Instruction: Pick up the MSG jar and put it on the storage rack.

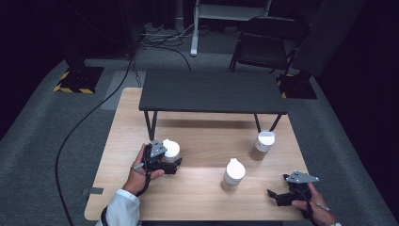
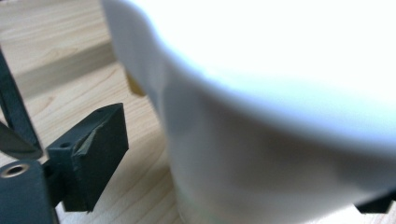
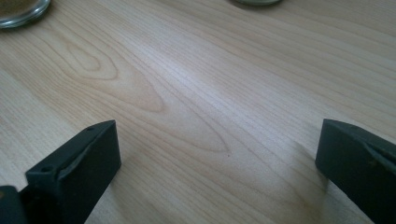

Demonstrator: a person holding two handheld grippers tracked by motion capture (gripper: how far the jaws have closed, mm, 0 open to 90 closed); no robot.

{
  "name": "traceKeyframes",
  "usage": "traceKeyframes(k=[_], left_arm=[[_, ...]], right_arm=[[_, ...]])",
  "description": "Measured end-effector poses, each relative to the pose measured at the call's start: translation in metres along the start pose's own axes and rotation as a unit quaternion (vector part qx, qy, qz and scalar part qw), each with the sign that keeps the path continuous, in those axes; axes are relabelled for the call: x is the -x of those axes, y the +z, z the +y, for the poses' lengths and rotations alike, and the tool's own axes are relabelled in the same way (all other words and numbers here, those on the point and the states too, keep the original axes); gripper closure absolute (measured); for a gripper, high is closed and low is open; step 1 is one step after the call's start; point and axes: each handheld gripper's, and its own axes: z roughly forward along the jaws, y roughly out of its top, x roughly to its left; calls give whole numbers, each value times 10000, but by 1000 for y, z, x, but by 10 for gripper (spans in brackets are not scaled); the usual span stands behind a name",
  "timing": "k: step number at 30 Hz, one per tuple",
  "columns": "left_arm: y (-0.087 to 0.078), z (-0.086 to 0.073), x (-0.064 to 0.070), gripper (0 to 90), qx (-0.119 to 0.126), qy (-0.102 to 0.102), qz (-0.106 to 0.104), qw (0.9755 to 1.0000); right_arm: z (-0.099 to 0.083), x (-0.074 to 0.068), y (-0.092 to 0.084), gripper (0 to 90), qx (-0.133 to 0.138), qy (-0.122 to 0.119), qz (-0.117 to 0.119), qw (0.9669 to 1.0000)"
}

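Note:
A jar with a white lid (image 1: pixel 171 149) stands at the left of the wooden table (image 1: pixel 197 202). My left gripper (image 1: pixel 172 162) reaches around it from the near side, held by a hand in a white sleeve. In the left gripper view the jar (image 2: pixel 280 116) sits very close between the jaws, and a strip of wood shows between it and the left finger (image 2: pixel 93 154). The right finger (image 2: pixel 378 205) is mostly hidden behind the jar. My right gripper (image 1: pixel 275 195) rests near the table's front right corner. It stands open over bare wood (image 3: pixel 217 158).
Two more white-lidded jars stand on the table, one in the middle (image 1: pixel 234 174) and one at the right (image 1: pixel 262 145). A low black shelf (image 1: pixel 211 92) on thin legs spans the far half. A dark chair (image 1: pixel 268 42) and cables lie beyond.

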Motion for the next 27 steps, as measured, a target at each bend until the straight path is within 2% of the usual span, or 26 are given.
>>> traceKeyframes(k=[3, 4, 7, 14, 19, 27], left_arm=[[1, -1, 4, 184, 86, 104, 7, 9999], [1, -1, 5, 228, 96, 76, -4, 9999], [0, 3, 8, 292, 40, 111, 6, 9999], [-2, 7, 14, 298, -54, 205, 83, 9997], [-2, 9, 17, 298, -86, 231, 49, 9997], [-13, 12, 19, 298, 122, 226, 24, 9997]], right_arm=[[0, 0, 0, 0, 0, 1, -1, 10000], [0, 0, 0, 0, 0, 0, 0, 10000], [0, 0, 0, 0, 1, 0, 0, 10000], [0, 0, 0, 0, 0, 0, 0, 10000], [0, 0, 0, 0, -1, 0, 0, 10000], [0, 0, 0, 0, -1, 1, 0, 10000]])
